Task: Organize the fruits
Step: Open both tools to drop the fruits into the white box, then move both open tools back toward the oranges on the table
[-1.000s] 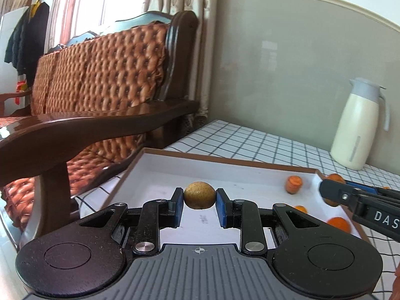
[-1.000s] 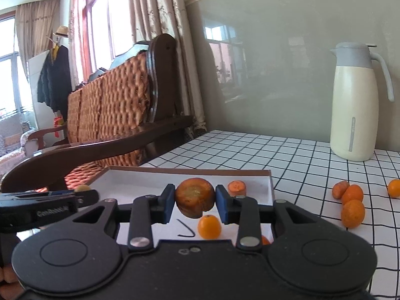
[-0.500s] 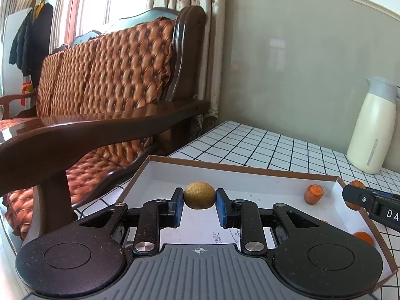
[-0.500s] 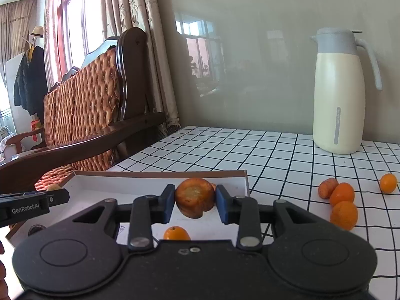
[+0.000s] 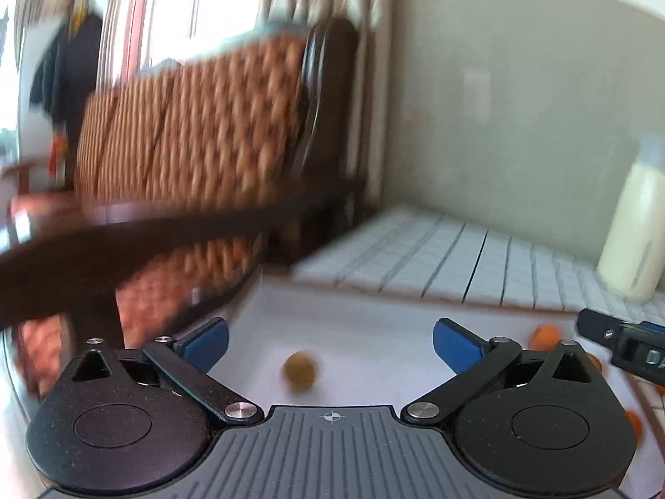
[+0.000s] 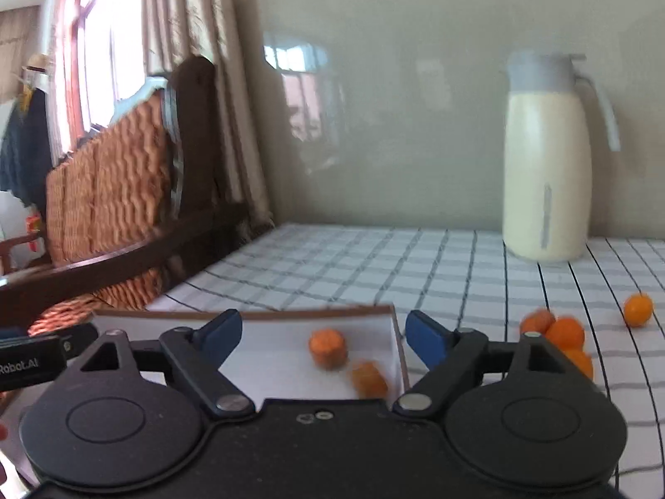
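Both the left gripper and right gripper are opening with nothing between their jaws, so the brown fruit and, blurrily, an orange piece apparently drop into the tray.

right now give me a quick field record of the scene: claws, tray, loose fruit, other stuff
left claw: jaws opening, nothing between the pads
right claw: jaws opening, nothing gripped
tray: white, brown rim, on the checked tablecloth
brown fruit: blurred, in the tray below the left claw
orange pieces: two in the tray near its right wall, one blurred
loose oranges: cluster on the cloth right of the tray, one more apart
jug: cream, upright at the back
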Demonstrator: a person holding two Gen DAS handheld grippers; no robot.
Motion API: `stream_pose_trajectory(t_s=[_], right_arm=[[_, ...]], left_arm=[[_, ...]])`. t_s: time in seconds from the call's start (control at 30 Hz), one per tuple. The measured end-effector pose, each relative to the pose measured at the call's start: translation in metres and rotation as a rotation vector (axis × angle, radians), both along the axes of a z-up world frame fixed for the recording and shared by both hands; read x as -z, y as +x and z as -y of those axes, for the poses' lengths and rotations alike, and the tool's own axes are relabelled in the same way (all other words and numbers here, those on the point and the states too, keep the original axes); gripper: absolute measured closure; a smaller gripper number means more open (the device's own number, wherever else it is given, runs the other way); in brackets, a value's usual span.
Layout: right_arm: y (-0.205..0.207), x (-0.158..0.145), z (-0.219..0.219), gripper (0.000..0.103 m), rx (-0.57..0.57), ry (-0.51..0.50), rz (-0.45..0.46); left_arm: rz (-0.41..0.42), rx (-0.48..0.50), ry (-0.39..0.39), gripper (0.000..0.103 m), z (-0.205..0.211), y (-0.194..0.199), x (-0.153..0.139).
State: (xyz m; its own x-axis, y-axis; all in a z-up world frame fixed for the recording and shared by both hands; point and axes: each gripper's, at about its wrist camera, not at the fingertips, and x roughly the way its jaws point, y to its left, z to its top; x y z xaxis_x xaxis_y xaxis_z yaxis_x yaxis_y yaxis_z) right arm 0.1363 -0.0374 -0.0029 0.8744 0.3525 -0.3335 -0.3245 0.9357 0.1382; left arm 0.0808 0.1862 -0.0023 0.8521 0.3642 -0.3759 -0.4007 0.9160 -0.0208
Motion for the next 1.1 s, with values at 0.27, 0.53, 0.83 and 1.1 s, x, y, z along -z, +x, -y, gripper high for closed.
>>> stream_pose_trajectory(t_s=[0.27, 0.53, 0.83, 1.1], right_arm=[[-0.017, -0.02, 0.025, 0.006, -0.02, 0.107, 0.097], [-0.022, -0.019, 0.043, 0.006, 0.008, 0.078, 0.142], [-0.018, -0.012, 0.065, 0.006, 0.02, 0.07, -0.025], [-0.027, -0.017, 0.108, 0.006, 0.103, 0.112, -0.004]], left_arm=[[0.069, -0.016, 0.042, 0.0, 0.004, -0.007, -0.013], [0.085, -0.021, 0.135, 0.0, 0.022, -0.017, -0.014], [0.057, 0.017, 0.134, 0.0, 0.048, -0.016, -0.012], [0.067, 0.058, 0.173, 0.0, 0.083, -0.012, -0.013]])
